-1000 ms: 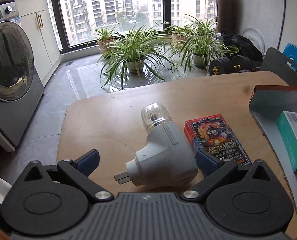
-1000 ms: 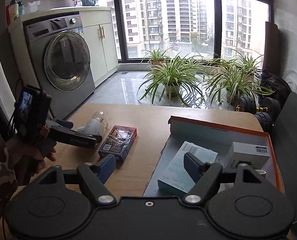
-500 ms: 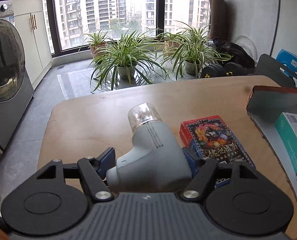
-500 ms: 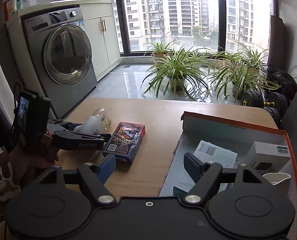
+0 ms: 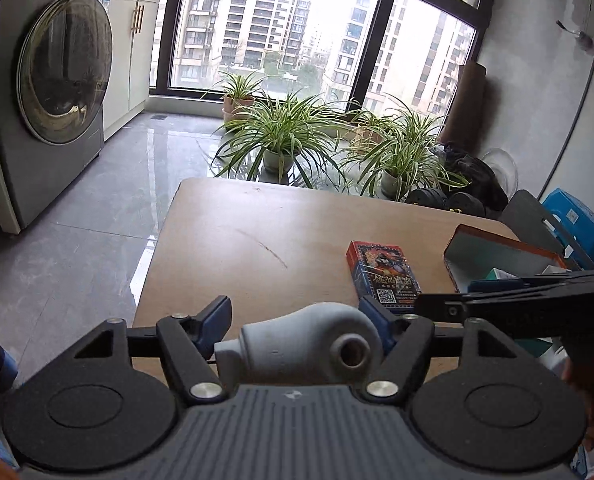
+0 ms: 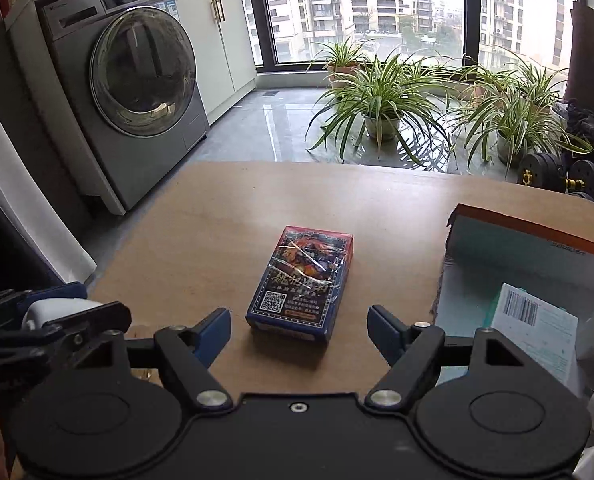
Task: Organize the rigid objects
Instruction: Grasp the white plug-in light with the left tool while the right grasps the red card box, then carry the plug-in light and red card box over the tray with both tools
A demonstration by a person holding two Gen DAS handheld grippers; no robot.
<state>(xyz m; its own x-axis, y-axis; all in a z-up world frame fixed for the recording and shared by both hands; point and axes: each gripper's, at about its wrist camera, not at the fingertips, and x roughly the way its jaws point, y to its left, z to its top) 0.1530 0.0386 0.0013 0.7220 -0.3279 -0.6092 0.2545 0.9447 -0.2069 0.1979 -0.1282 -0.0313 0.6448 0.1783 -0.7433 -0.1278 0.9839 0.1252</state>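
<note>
The left gripper (image 5: 297, 322) holds a grey plug-in night light (image 5: 305, 348), its blue pads pressed on the two flanks of the body. The light lies crosswise between the fingers, long axis running left to right: the narrow neck points to the left pad and the rounded end with a round socket faces back at the camera. It is held above the desk (image 5: 257, 240), not resting on it.

The right gripper (image 6: 299, 326) stands wide with nothing between its pads; a card box (image 6: 303, 280) lies flat on the desk just ahead of the gap, touching neither pad. The box's long axis runs away from the camera, tilted slightly right, with the red end far and the blue end with a QR code near.

The left wrist view shows the card box (image 5: 383, 276) to the right of the light and, beyond it, the right gripper's black finger reaching in from the right edge. It also shows the orange-rimmed tray (image 5: 497, 248) only as a corner. The right wrist view opens that tray (image 6: 537, 236) up: a teal box with a barcode label (image 6: 533, 328) lies inside, a white box edge beside it. At that view's left edge the left gripper appears in part, with a pale piece of the light showing.

The desk is bare brown wood with rounded corners and a faint scratch. Around it are grey floor tiles, a washing machine (image 6: 137, 80), pale cabinets, potted spider plants (image 6: 381, 92) before tall windows, and dumbbells (image 6: 557, 176)
</note>
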